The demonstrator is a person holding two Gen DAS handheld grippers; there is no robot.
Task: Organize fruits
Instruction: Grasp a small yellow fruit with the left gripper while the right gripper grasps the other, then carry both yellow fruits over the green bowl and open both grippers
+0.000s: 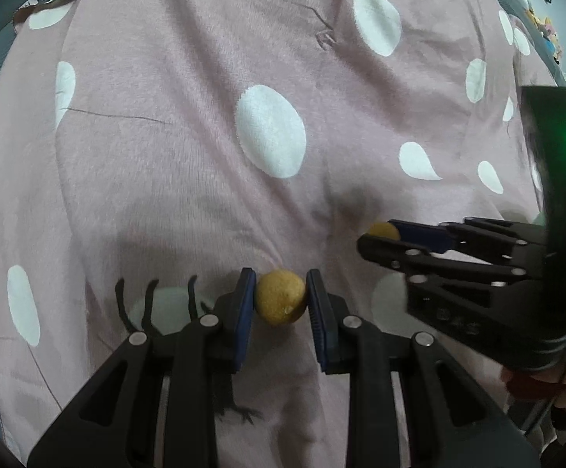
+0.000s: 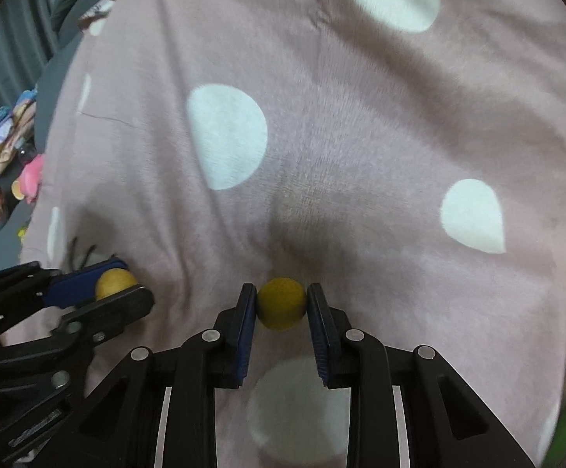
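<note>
My left gripper (image 1: 280,298) is shut on a small round yellow-brown fruit (image 1: 281,297), held between its blue pads above a pink blanket. My right gripper (image 2: 282,304) is shut on a second small yellow fruit (image 2: 282,303). In the left wrist view the right gripper (image 1: 380,236) comes in from the right, its fruit (image 1: 382,230) showing at the tips. In the right wrist view the left gripper (image 2: 121,284) comes in from the left with its fruit (image 2: 114,281). The two grippers are side by side, apart.
A pink blanket with white dots (image 1: 205,136) covers the whole surface below, with folds and creases; it fills the right wrist view too (image 2: 361,136). Colourful toys and packets (image 2: 6,163) lie on a grey surface at the far left.
</note>
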